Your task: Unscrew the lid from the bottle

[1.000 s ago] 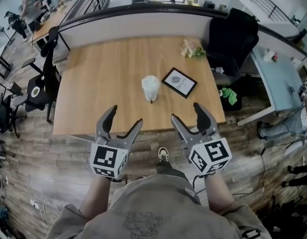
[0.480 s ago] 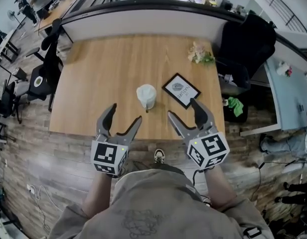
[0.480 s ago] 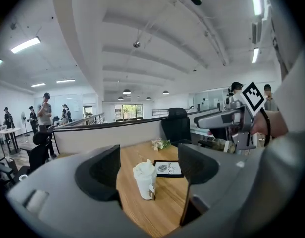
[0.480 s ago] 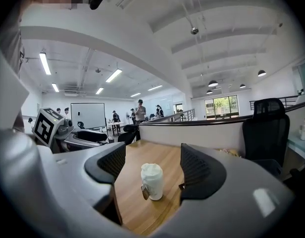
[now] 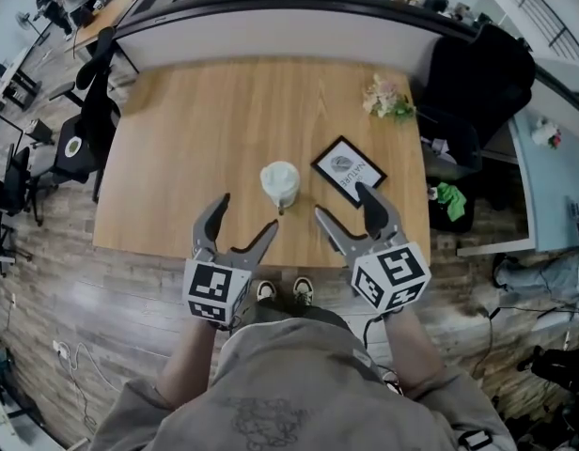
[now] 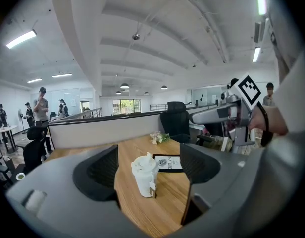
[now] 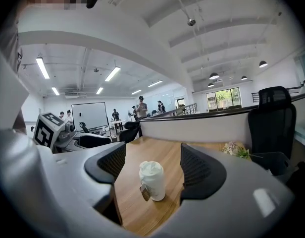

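Observation:
A white bottle (image 5: 280,184) with its white lid on stands upright near the front edge of the wooden table (image 5: 195,139); a small tag hangs at its side. My left gripper (image 5: 246,216) hovers just short of the bottle on its near left, its jaws opening with nothing between them. My right gripper (image 5: 341,203) hangs open to the bottle's near right, also holding nothing. In the left gripper view the bottle (image 6: 144,175) shows beyond the left gripper (image 6: 150,168), and in the right gripper view the bottle (image 7: 152,180) stands ahead of the right gripper (image 7: 152,167).
A black-framed sign (image 5: 349,167) lies flat right of the bottle. A small bunch of flowers (image 5: 388,100) rests at the table's far right corner. A black office chair (image 5: 477,64) stands beyond that corner. A curved partition (image 5: 271,31) backs the table.
Both grippers have come forward over the table's front edge toward the bottle. The left one has shifted right and its jaws stand a little wider.

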`<state>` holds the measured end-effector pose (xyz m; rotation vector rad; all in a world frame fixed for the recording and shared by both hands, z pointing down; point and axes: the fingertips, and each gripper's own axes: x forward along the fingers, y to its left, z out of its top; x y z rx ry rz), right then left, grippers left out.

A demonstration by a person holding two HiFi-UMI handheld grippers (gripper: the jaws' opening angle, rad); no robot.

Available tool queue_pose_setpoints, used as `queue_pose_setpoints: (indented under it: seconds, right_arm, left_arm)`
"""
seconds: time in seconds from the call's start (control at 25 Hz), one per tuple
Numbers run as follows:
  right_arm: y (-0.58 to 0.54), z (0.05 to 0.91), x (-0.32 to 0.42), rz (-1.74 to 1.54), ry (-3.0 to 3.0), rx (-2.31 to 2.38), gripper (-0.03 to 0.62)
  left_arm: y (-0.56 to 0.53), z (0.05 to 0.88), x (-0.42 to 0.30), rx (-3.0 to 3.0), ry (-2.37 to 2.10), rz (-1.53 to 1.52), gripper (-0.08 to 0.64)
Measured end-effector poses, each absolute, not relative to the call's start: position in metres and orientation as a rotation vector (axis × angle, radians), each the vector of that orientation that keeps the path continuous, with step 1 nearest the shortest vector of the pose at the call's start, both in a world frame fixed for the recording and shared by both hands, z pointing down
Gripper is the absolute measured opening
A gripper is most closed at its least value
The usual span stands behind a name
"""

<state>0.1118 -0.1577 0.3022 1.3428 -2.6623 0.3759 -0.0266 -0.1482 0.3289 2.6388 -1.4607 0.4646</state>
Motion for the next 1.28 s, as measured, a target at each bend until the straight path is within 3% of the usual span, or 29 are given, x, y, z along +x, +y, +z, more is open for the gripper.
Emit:
queue_pose_setpoints:
  seconds: [0.68, 1.28]
  right_arm:
    - [-0.221, 0.381, 0.038, 0.323, -2.694, 1.036, 0.341]
    - [-0.245, 0.436, -0.002, 0.186, -2.69, 0.969, 0.41]
  left_arm:
    - [-0.208, 0.459, -0.007, 2.757, -1.223, 0.5, 0.434]
    - [-0.248, 0.531, 0.023, 2.81, -1.222, 0.378, 0.46]
